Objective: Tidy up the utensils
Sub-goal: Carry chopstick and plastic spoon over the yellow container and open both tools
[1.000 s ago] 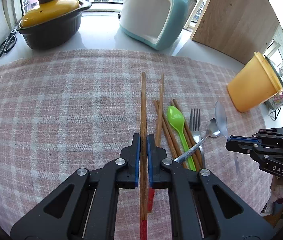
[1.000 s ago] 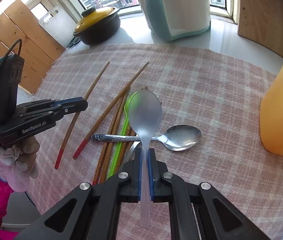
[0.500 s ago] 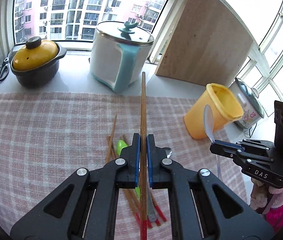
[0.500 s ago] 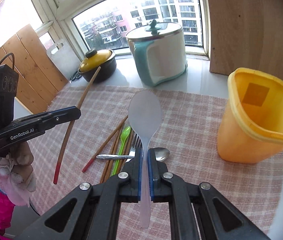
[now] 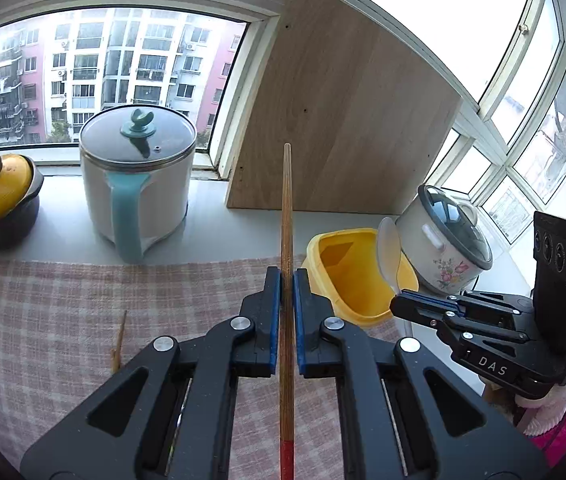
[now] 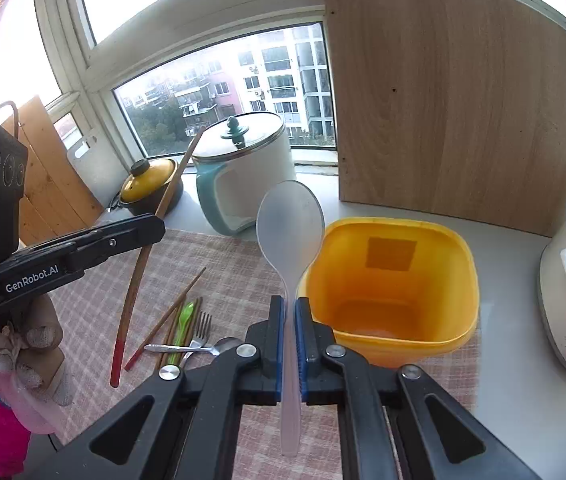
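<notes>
The left gripper (image 5: 287, 280) clamped a red-tipped chopstick (image 5: 286, 248), its long axis running straight up frame centre. The right gripper (image 6: 290, 308) pinched a translucent spoon (image 6: 289, 224), bowl pointing upward beside the yellow bin (image 6: 459, 332).

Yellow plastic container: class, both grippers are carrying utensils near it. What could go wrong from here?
1. The left gripper pinches the long red-tipped wooden chopstick at one narrow point, so it may pivot or slip.
2. The right gripper holds the translucent plastic spoon close beside the yellow plastic container; the bowl could catch the rim.
3. Both tools near one opening could collide.
</notes>
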A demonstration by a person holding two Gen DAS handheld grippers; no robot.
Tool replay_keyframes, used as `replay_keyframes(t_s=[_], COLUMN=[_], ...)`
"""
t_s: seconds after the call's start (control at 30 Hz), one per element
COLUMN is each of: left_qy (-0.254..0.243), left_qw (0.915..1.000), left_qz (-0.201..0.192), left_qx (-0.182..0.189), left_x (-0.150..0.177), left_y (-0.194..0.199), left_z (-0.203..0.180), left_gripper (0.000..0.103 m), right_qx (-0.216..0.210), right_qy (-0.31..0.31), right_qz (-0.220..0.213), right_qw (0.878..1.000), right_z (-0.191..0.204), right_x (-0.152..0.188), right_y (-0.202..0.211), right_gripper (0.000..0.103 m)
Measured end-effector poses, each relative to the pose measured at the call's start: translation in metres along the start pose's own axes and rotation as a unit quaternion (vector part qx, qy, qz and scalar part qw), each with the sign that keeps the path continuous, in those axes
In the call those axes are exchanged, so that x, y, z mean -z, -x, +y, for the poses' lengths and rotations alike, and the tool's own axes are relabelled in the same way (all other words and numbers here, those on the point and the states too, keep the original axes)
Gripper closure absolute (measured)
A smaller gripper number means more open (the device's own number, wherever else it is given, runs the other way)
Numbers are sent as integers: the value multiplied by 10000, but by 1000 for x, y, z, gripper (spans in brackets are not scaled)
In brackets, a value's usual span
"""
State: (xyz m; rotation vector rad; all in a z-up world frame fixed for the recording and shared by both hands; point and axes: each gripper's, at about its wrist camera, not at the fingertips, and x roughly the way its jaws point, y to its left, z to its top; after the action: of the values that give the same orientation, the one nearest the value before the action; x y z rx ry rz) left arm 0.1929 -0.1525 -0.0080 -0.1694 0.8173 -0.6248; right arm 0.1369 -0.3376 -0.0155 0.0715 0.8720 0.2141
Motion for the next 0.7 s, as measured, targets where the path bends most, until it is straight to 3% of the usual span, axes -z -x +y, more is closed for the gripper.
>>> replay_keyframes(t_s=[0.3, 0.7], left_qy=[-19, 168], left_qw=[9998, 9997], left_qz=[-218, -201], left_qx=[23, 23], left_x=[-40, -60], left_y=[-42, -105], left_z=[-41, -60], left_gripper=[98, 98], right_qx=[435, 455], right_qy=[108, 91], right_qz=[-135, -206], right_qw=[9989, 9987], right_z=[-38, -73], right_x=[-25, -47], right_y=[-3, -25], right_gripper=[100, 100])
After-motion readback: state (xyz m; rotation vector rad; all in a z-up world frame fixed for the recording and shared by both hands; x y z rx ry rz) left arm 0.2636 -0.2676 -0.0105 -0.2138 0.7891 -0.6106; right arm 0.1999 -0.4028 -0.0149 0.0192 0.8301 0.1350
